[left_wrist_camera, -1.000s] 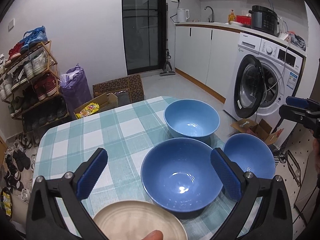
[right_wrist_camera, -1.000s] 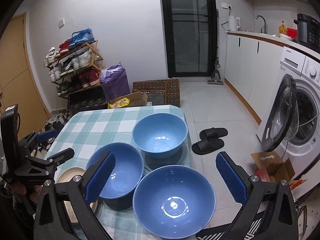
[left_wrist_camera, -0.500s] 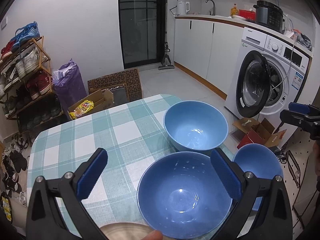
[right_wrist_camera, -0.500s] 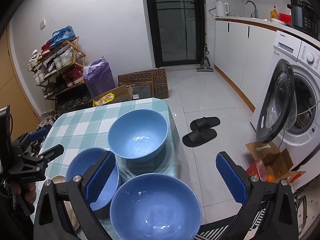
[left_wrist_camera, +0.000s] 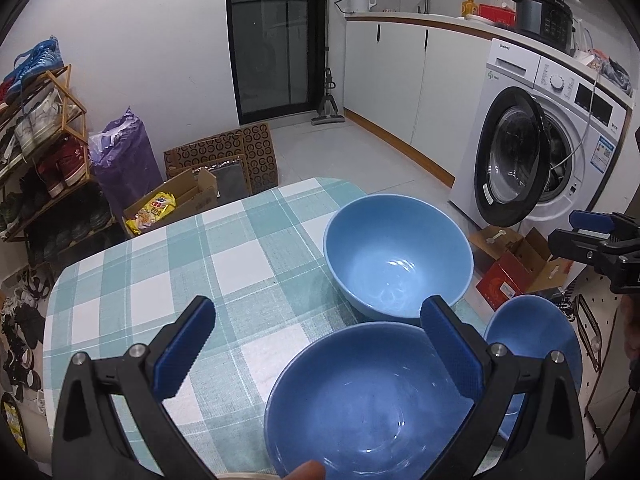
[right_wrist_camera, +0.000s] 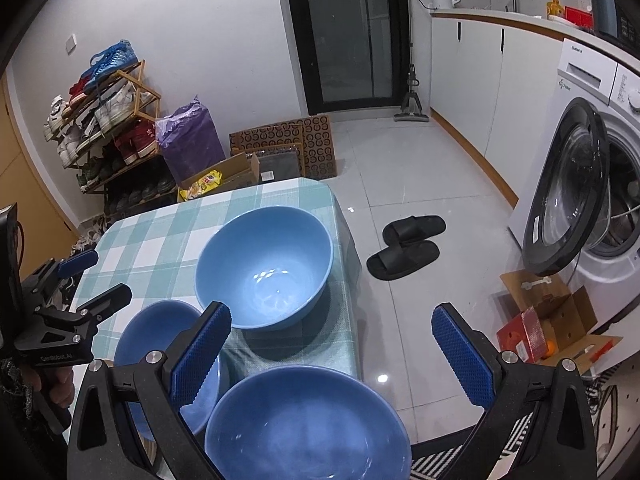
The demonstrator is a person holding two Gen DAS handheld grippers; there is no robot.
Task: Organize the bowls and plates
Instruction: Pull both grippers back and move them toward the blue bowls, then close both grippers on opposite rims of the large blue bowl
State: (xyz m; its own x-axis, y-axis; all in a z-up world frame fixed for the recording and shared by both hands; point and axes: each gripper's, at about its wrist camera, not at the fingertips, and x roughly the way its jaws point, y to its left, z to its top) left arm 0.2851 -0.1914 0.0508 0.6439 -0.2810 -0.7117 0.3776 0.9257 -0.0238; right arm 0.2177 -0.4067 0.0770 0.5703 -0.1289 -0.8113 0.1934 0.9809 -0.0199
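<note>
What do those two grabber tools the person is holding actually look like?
Both are black plastic frames ending in two fingers faced with blue ribbed pads, fastened with silver screws. The left gripper shows white lettering on its body in the right wrist view. The right gripper looks the same. No cables or sleeves are clearly visible.

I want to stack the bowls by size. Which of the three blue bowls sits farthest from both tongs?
The blue bowl at the table's far right corner, toward the washing machine. It stands alone beyond the other two bowls, which sit close under the tongs.
</note>
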